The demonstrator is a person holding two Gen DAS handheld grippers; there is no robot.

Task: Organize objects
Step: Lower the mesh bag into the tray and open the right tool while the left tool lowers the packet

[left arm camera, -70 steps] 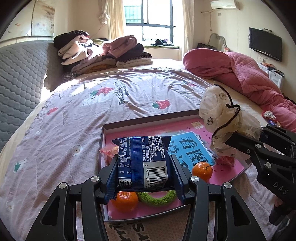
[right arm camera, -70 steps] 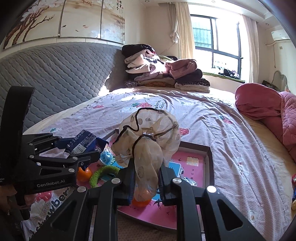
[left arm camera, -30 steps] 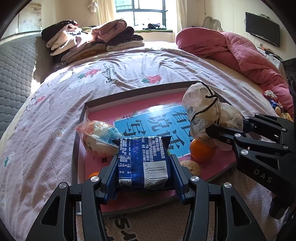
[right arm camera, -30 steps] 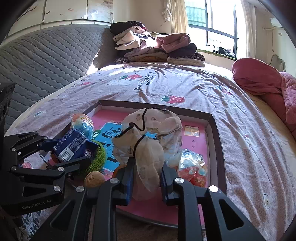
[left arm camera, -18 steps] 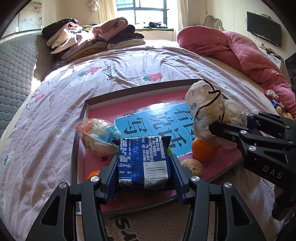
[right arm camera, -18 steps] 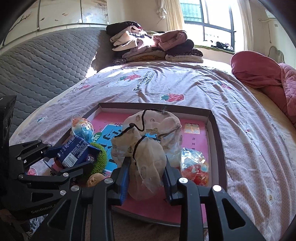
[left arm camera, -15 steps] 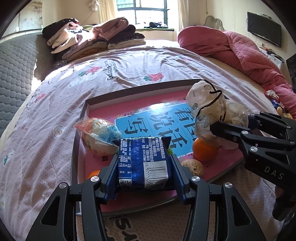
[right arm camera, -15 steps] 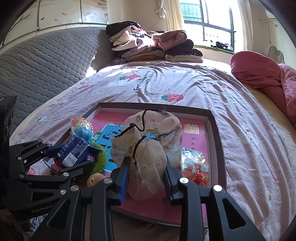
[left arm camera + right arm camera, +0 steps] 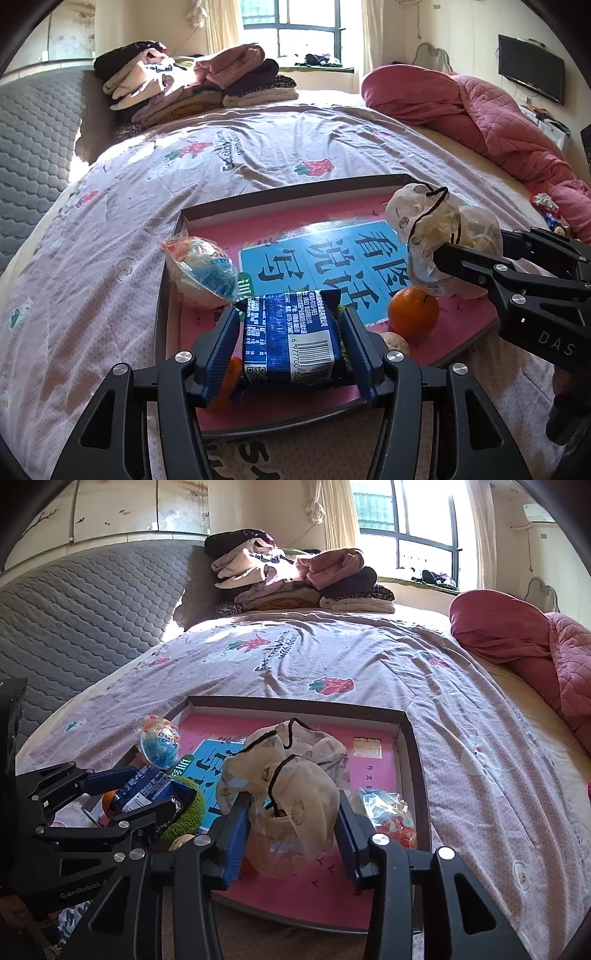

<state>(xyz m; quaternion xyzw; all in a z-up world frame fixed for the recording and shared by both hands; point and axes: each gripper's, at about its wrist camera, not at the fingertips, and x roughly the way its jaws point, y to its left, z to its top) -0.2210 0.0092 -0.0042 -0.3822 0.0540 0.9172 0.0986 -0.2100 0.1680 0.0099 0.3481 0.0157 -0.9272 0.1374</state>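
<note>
- The left gripper (image 9: 290,349) is clenched on a blue snack packet (image 9: 291,339), its barcode facing the camera; the packet hangs over the near left part of the tray.
- In the right wrist view the same packet (image 9: 147,790) shows at 9 o'clock, pinched between the left gripper's (image 9: 147,794) blue pads.
- The right gripper (image 9: 290,830) has its jaws spread wider than the translucent drawstring bag (image 9: 291,805) between them; whether the pads still press the bag I cannot tell for certain, though gaps show on both sides, so it reads as released.
- The drawstring bag (image 9: 439,240) sits at 3 o'clock in the left wrist view, over the right edge of the blue Chinese-character book (image 9: 332,258) lying in the tray.
- The shallow tray (image 9: 413,760), pink inside with a dark rim, lies on the bed (image 9: 258,147), which has a strawberry-print sheet.
- A tangerine (image 9: 413,312) lies just below the bag; a second tangerine (image 9: 225,384) peeks out under the packet.
- A wrapped toy egg (image 9: 201,271) sits at the tray's left edge, at 10 o'clock from the packet.
- A green fuzzy ring (image 9: 186,812) lies just beside the packet.
- A crinkly candy bag (image 9: 389,818) rests at the tray's right side.
- A clothes pile (image 9: 192,85) is at 12 o'clock and a pink quilt (image 9: 487,118) at 2 o'clock.
</note>
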